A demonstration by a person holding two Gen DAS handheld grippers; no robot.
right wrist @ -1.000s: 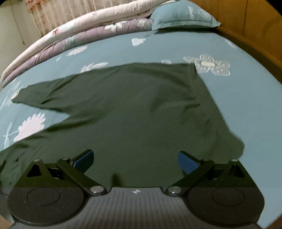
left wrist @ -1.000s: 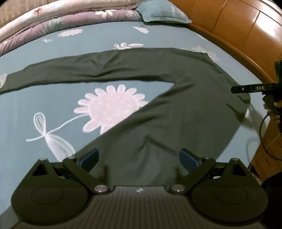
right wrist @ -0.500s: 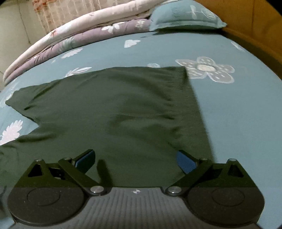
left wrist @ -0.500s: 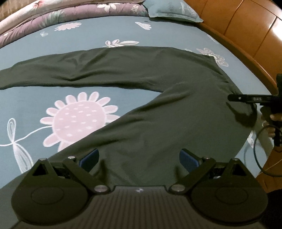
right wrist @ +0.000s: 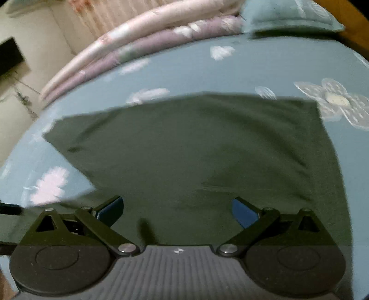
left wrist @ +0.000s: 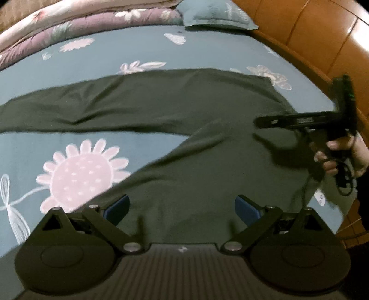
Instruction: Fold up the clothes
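— Where the bed [left wrist: 207,53] fills both views, what covers it?
— A teal sheet printed with pale pink and white flowers, smooth and flat; a wooden bed frame [left wrist: 322,34] curves along one side.

— And at the head?
— Folded quilts [right wrist: 143,46], pink over mauve, with a teal pillow [right wrist: 288,16] beside them.

— Where is the garment?
— A dark green long-sleeved top [left wrist: 207,166] lies spread flat on the sheet, soft knit, one sleeve stretched far out to the side, a few shallow creases in the body.

— The grippers?
— The left gripper [left wrist: 182,207] hovers over the top with jaws spread, nothing between them. The right gripper [right wrist: 177,207] likewise, jaws wide apart above the cloth; a hand [left wrist: 341,157] grips its handle.
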